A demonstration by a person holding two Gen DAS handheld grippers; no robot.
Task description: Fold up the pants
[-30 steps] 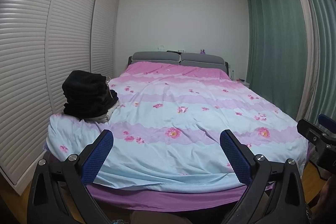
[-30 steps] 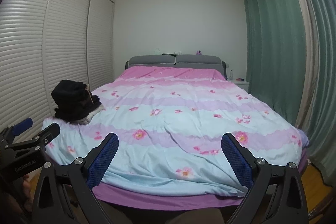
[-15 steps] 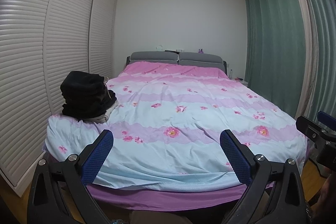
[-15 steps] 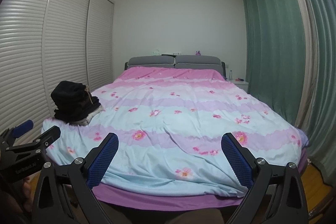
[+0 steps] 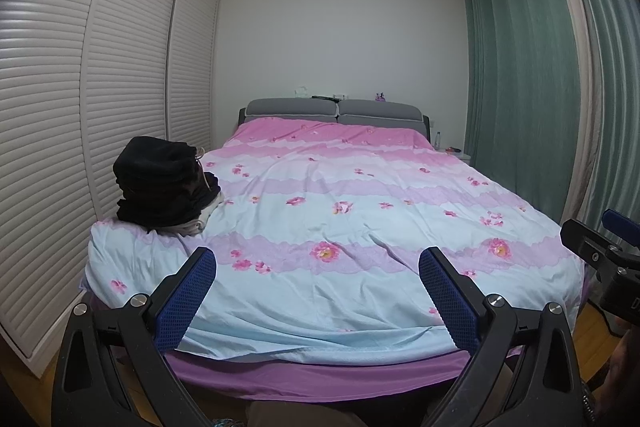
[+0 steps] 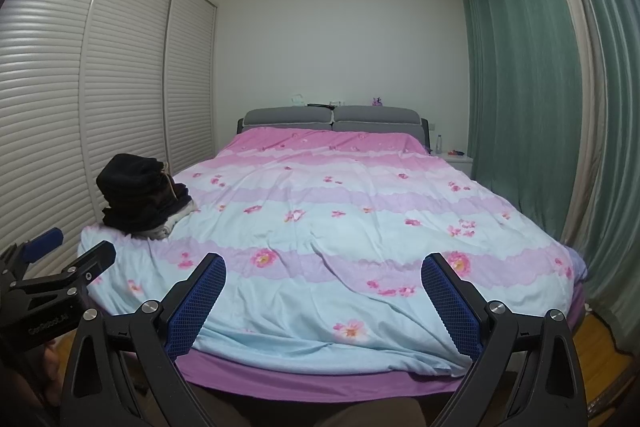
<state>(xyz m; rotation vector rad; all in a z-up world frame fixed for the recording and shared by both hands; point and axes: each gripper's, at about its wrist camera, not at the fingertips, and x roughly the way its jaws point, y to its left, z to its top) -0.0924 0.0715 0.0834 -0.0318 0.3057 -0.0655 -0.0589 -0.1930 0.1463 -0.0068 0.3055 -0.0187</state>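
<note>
Two grippers hovering wide at the foot of a bed, a pile of dark clothes waiting ahead to the left.

The left gripper [image 5: 317, 267] is holding its blue-padded fingers [image 5: 188, 297] spread wide with nothing between them, and the right gripper [image 6: 323, 273] is doing the same just to its right, at about the same height. Both are pointing down the length of the bed [image 5: 340, 379], whose flowered quilt [image 5: 360, 195] is lying flat ahead of them. The stack of dark pants [image 5: 162, 185] is sitting on the quilt's near left corner, ahead and to the left of both grippers and well apart from them, resting on a pale garment [image 5: 196, 225]. Louvred wardrobe doors [image 5: 60, 107] are standing further left, green curtains [image 5: 528, 87] to the right, and a grey headboard [image 5: 336, 111] at the far end.
</note>
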